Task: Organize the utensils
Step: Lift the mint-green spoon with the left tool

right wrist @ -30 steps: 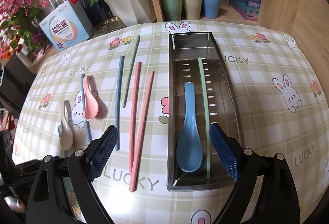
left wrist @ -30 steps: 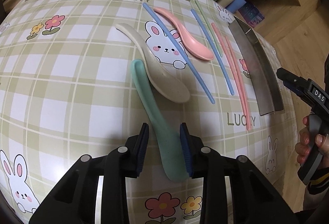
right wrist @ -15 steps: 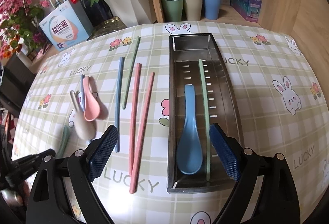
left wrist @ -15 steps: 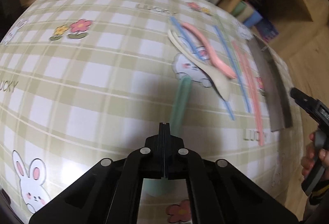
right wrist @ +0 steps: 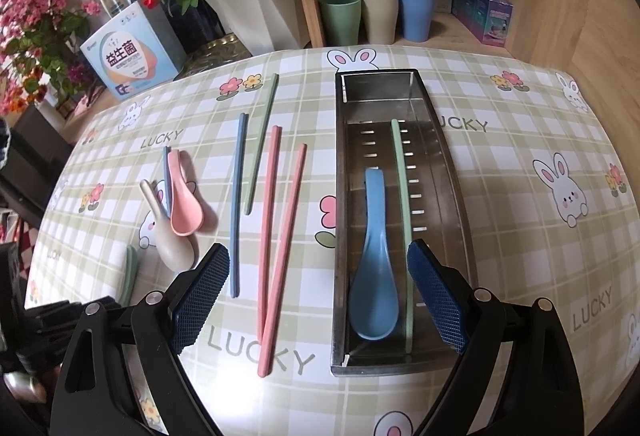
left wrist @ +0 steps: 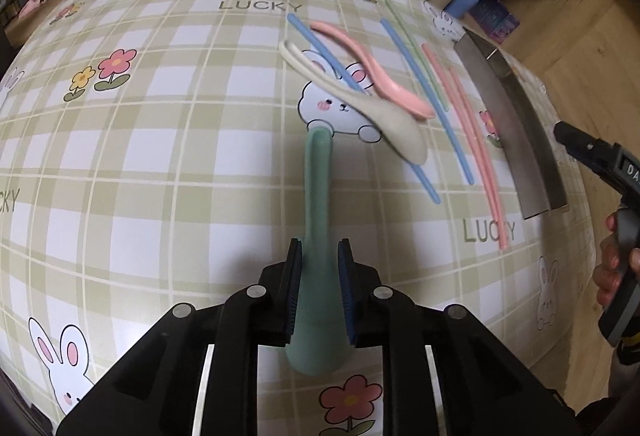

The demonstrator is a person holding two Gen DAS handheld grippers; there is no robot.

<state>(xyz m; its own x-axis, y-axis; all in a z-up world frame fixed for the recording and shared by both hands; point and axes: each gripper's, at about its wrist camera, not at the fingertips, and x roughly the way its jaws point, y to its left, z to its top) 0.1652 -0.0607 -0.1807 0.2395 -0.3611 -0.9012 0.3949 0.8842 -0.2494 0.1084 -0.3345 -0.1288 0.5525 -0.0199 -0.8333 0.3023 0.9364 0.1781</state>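
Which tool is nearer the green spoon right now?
Left. The left tool straddles the green spoon, jaws opening around its handle. The right tool hangs open over the pink chopsticks and steel tray, well away.

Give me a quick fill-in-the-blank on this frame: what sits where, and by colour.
1. The spoon between the left gripper's fingers is ____.
2. The metal tray holds a green chopstick and a ____ spoon.
3. The pair of chopsticks lying nearest the tray on the tablecloth is ____.
4. The bowl of the pink spoon rests against a ____ spoon.

Missing words: green; blue; pink; beige
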